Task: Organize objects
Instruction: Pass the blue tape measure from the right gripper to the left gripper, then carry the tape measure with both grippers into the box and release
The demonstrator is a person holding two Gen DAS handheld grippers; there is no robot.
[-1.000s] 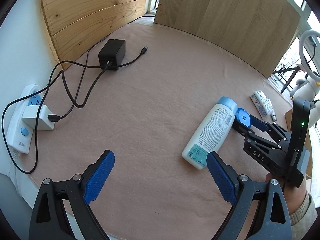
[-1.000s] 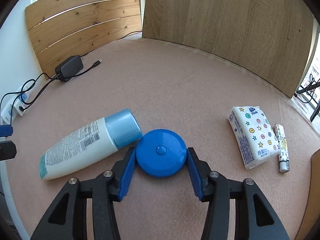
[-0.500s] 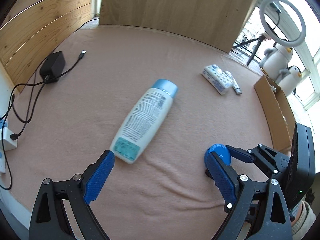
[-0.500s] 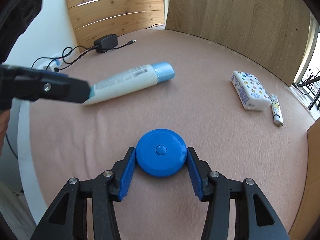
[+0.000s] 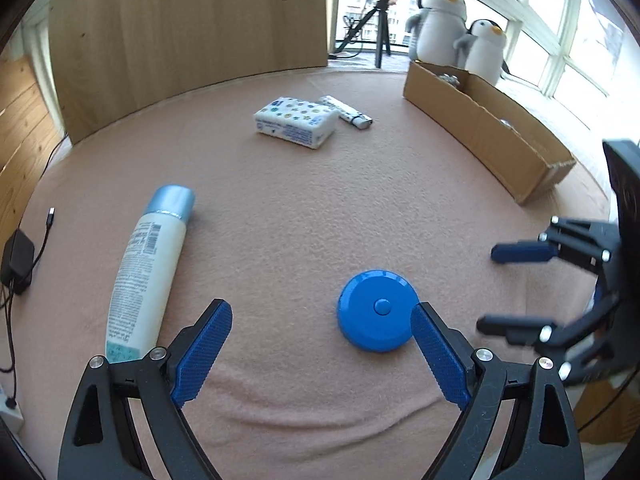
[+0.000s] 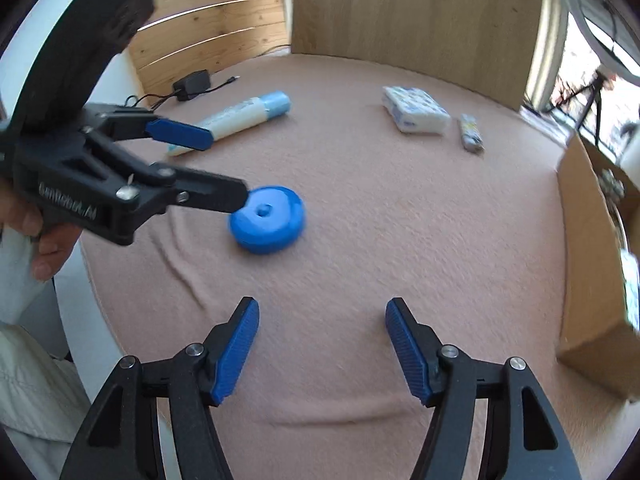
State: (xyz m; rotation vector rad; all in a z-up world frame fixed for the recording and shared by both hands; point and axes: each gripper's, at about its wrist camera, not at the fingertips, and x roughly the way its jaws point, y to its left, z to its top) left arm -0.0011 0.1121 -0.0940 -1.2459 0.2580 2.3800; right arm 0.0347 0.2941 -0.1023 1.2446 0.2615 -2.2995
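Here, from my left wrist, my left gripper [image 5: 322,334] stands wide with nothing held, closing slightly; the blue disc [image 5: 376,310] lies flat on the cloth [image 5: 280,208] just inside my right-hand finger. The bottle [image 5: 150,268] lies beside my other finger, long axis running away from me, cap far. Bare cloth stretches ahead to the tissue pack [image 5: 295,122]; the box [image 5: 484,128] lines the right edge.

From my right wrist, my right gripper [image 6: 322,346] is opening and empty, the disc [image 6: 267,224] well ahead, at my left gripper's [image 6: 224,164] tip. The cloth's near-left edge drops off; open cloth runs right to the box [image 6: 592,248].
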